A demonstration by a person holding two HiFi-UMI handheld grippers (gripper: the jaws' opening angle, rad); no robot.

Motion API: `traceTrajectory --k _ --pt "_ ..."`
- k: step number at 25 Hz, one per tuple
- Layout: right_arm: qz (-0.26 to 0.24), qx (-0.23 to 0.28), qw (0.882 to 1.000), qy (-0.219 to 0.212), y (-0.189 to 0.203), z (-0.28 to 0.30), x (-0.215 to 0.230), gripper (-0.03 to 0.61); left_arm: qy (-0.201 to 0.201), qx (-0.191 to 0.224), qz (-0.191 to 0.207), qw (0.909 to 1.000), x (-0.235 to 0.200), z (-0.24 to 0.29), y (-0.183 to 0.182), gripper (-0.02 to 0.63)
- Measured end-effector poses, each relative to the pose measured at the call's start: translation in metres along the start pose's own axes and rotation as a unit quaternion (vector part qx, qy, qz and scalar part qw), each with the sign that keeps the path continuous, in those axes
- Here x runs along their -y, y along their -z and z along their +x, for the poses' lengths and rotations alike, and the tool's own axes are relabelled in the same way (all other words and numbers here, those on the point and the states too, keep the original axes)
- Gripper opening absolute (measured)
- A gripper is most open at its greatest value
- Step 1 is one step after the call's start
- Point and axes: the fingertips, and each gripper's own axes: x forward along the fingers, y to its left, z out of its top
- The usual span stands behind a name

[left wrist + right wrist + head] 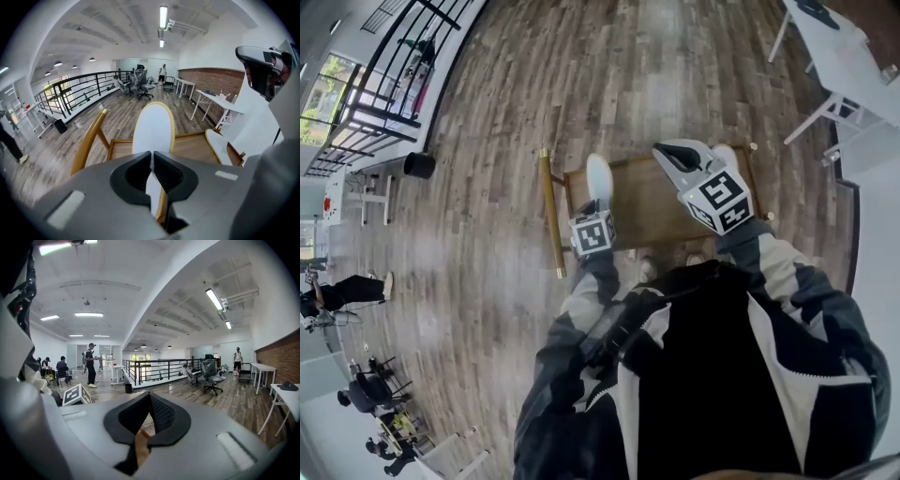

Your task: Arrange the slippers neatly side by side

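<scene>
Over the wooden rack [652, 211], the left gripper [152, 159] pinches a white slipper [153, 126]. The right gripper [150, 397] has its jaws pressed together, empty.

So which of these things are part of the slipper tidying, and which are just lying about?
Part of the job: held slipper, second slipper on the wooden stand, left gripper shut on the first, right gripper shut and empty.
Just lying about: black bin, white tables, office chairs.
</scene>
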Motion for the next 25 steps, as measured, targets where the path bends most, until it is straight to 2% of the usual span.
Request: traceTrajectory --k 7,14,25 --pt "-0.009 -0.004 1.000 -0.016 -0.004 0.021 -0.022 0.005 -0.024 -0.005 -0.021 0.9995 -0.042 0.002 0.019 0.035" --pt "-0.013 -0.019 1.000 0.010 0.002 0.017 -0.018 0.005 -0.026 -0.044 -0.075 0.9959 -0.072 0.032 0.048 0.035" --pt "-0.005 -0.032 0.996 0.083 0.011 -0.013 0.014 0.005 -0.019 -0.096 -0.059 0.9935 -0.081 0.076 0.059 0.035"
